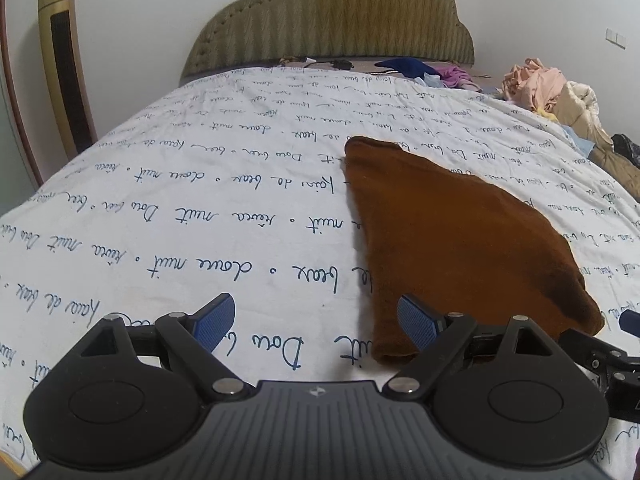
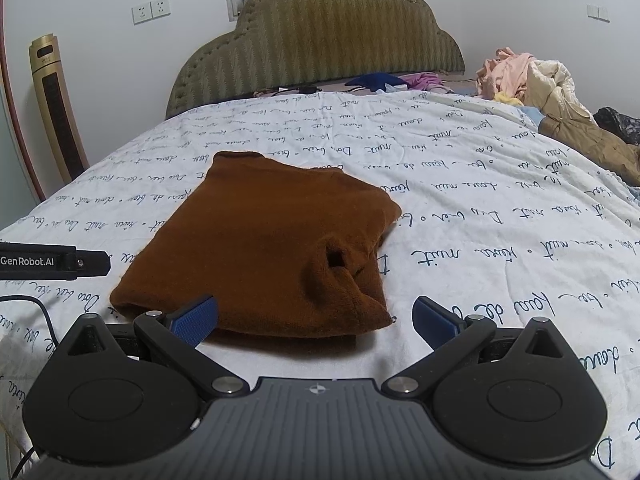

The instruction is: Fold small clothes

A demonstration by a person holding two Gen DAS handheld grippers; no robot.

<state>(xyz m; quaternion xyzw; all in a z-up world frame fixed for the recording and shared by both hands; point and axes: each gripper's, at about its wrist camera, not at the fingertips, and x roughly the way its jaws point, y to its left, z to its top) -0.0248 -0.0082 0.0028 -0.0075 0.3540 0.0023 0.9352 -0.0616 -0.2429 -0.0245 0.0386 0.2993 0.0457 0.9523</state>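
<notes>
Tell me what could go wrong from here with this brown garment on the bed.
1. The brown garment has a loose bunched fold at its near right corner; a pinch there may take one layer only and undo the fold.
2. Both the left gripper and right gripper are open and low over the soft quilt, so closing could catch the quilt too.

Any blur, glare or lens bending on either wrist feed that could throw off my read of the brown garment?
Left wrist view: sharp, dim even light, no glare; fisheye bows the bedspread and stretches the brown garment. Right wrist view: equally sharp, garment centred, soft shadow under its near edge, dark vignette in the corners.
</notes>
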